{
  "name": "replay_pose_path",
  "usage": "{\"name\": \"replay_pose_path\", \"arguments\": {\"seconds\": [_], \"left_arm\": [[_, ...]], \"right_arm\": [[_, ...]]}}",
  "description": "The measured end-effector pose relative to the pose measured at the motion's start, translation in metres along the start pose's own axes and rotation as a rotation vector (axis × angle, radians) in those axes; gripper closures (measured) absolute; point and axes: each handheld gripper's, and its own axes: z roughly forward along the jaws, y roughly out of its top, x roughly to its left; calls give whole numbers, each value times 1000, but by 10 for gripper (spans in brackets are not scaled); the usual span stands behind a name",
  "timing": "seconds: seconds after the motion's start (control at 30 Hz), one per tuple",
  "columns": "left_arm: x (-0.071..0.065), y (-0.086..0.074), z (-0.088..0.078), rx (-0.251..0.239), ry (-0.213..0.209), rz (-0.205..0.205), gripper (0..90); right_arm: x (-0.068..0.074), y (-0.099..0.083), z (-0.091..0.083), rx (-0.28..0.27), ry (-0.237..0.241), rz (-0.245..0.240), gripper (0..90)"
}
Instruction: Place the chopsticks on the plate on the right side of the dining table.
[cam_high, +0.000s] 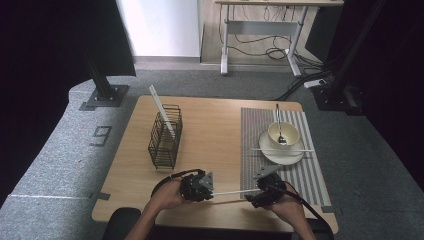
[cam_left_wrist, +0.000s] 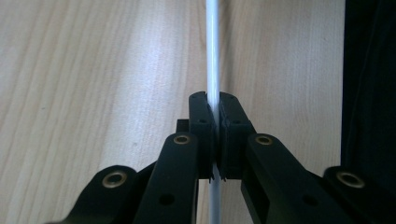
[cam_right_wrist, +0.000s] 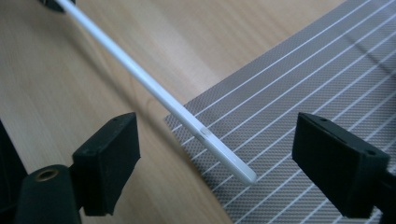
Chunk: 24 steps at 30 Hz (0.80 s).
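Observation:
A thin white chopstick (cam_high: 235, 191) runs level between my two grippers near the table's front edge. My left gripper (cam_high: 213, 193) is shut on one end of it; in the left gripper view the pads (cam_left_wrist: 201, 122) press on the stick (cam_left_wrist: 213, 46), which runs away over the wood. My right gripper (cam_high: 256, 192) stands open around the other end. In the right gripper view the stick's rounded tip (cam_right_wrist: 243, 173) hangs between the wide jaws of that gripper (cam_right_wrist: 219, 140), touching neither pad, over the corner of the striped placemat (cam_right_wrist: 299, 84).
A black wire basket (cam_high: 165, 137) at the table's left holds another white stick (cam_high: 161, 110) leaning out. On the grey striped placemat (cam_high: 312, 172) a cream bowl (cam_high: 283, 134) with a spoon (cam_high: 278, 120) sits on a plate (cam_high: 272, 152); a stick (cam_high: 306, 150) lies across that plate.

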Motion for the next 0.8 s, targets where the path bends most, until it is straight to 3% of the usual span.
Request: {"name": "replay_pose_path", "arguments": {"seconds": [0.23,0.33,0.63,0.8], "left_arm": [[-3,3,3,6,-11,34,863],[-3,3,3,3,-14,39,863],[-4,2,4,3,-24,50,863],[-4,2,4,-3,-28,57,863]], "right_arm": [[16,-1,9,75,-21,-101,299],[19,-2,11,105,-21,-141,409],[24,0,13,148,-59,-194,565],[27,1,13,177,-65,-250,681]]}}
